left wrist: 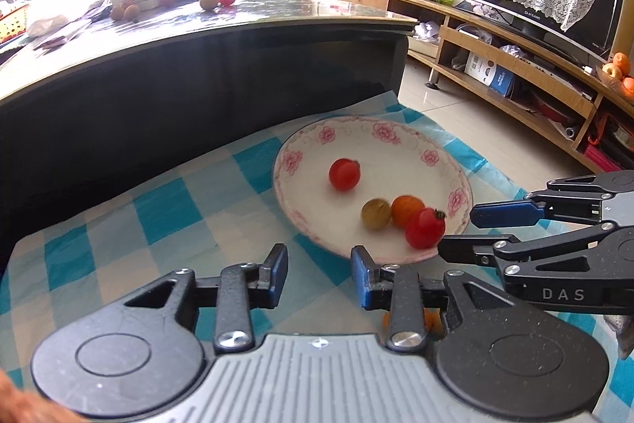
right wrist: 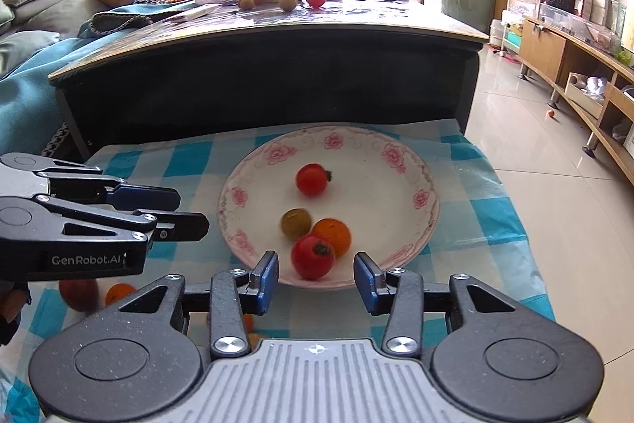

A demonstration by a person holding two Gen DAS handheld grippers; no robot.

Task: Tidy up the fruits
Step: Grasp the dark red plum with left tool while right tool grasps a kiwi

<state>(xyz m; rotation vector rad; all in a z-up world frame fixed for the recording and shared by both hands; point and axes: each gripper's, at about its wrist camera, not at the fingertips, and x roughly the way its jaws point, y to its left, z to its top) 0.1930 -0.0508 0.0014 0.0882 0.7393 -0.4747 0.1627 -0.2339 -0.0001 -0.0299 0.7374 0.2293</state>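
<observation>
Here is the round white plate with pink flower trim (right wrist: 412,161), sitting on the blue-and-white checked cloth (right wrist: 479,193) that covers the low table. Four small fruits lie in it. A red cherry tomato with a dark stem (right wrist: 312,179) rests alone near the middle. Toward the near rim there is a cluster: an olive-green round fruit (right wrist: 296,223), an orange round fruit (right wrist: 333,236) touching it, and a second red cherry tomato with a green calyx (right wrist: 313,256) just in front of both.

The right tongs (right wrist: 315,282) hang over the near rim of the plate, blue pads parted, nothing between them; that second tomato sits just beyond the gap, untouched. The left tongs (left wrist: 319,274) hover beside the plate's near-left edge, pads also apart and empty, over bare cloth. From the right view, they come in from the left edge with their tips short of the plate.

Off the plate, on the cloth under the left tongs, lie a reddish-brown round fruit (right wrist: 78,294) and a small orange fruit (right wrist: 119,293), side by side. More orange shows beneath the right tongs' body, too hidden to identify.

Behind stands a dark glossy-topped coffee table (right wrist: 277,26) with more fruit on it.
</observation>
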